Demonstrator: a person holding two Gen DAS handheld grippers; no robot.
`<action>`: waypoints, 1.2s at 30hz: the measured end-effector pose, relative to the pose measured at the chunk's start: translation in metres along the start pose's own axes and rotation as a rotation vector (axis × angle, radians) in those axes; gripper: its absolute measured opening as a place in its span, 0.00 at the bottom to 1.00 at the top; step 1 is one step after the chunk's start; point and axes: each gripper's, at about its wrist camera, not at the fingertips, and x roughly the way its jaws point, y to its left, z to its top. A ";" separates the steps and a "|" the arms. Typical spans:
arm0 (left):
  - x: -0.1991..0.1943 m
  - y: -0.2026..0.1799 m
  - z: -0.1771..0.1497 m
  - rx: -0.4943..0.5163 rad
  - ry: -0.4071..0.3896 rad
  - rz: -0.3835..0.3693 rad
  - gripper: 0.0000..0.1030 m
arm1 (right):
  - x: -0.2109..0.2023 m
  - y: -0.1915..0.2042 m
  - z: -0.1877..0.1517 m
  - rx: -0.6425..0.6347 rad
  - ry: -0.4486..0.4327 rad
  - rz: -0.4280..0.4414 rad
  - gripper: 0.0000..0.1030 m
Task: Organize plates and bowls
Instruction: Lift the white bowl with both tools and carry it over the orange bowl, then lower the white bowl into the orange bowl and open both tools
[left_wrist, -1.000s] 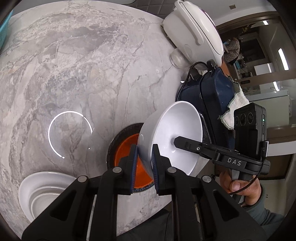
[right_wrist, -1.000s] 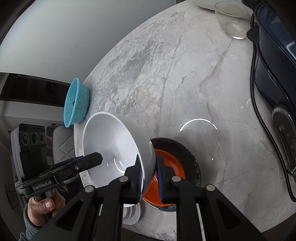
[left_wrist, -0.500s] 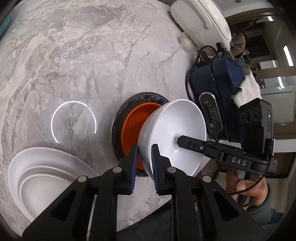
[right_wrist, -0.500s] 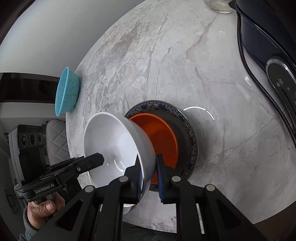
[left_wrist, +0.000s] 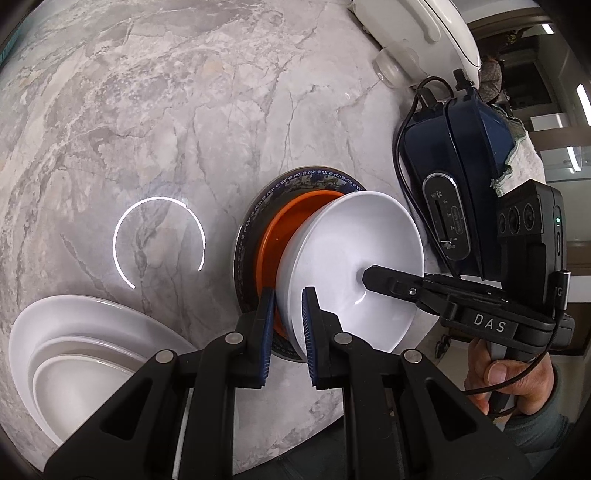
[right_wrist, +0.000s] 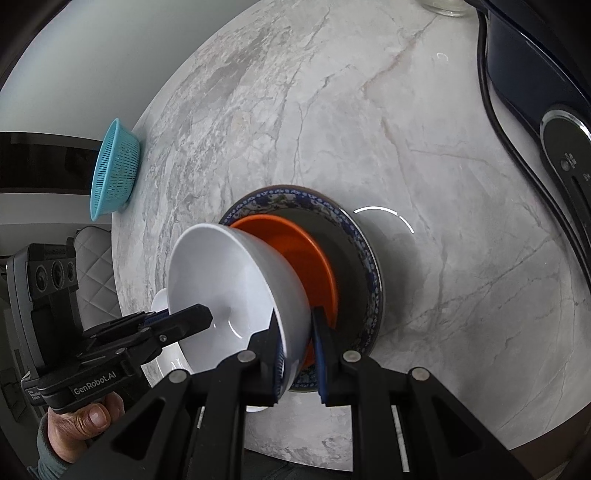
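1. Left wrist view: the left gripper (left_wrist: 289, 325) is clamped on the near rim of the white bowl (left_wrist: 354, 266), one pad inside the wall and one outside.
2. The white bowl is tilted over the orange bowl (left_wrist: 284, 236), which sits inside the dark plate with a blue patterned rim (left_wrist: 295, 177) on the marble table (left_wrist: 184, 110).
3. The right gripper (left_wrist: 369, 275) enters from the right, with a finger reaching into the white bowl; a hand (left_wrist: 506, 384) holds its handle.
4. A stack of white dishes (left_wrist: 74, 350) rests at lower left. A navy appliance (left_wrist: 461, 166) and a white appliance (left_wrist: 424, 29) stand at right.
5. Right wrist view: the right gripper (right_wrist: 298, 354) is clamped on the white bowl's (right_wrist: 229, 280) rim, above the orange bowl (right_wrist: 303, 258) and the patterned plate (right_wrist: 354, 236).
6. The left gripper (right_wrist: 199, 317) grips the opposite rim.
7. A teal basket (right_wrist: 114, 170) stands at the table (right_wrist: 369, 110) edge, well apart from the bowls.
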 end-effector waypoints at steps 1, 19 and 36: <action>0.000 0.000 0.001 0.004 -0.002 0.004 0.13 | 0.001 0.000 0.000 -0.002 0.001 -0.007 0.16; 0.003 -0.008 0.005 0.037 -0.021 0.026 0.14 | 0.005 -0.002 0.007 -0.015 0.028 -0.023 0.16; -0.008 0.001 0.001 -0.007 -0.096 0.019 0.46 | 0.012 0.014 0.009 -0.132 0.024 -0.147 0.10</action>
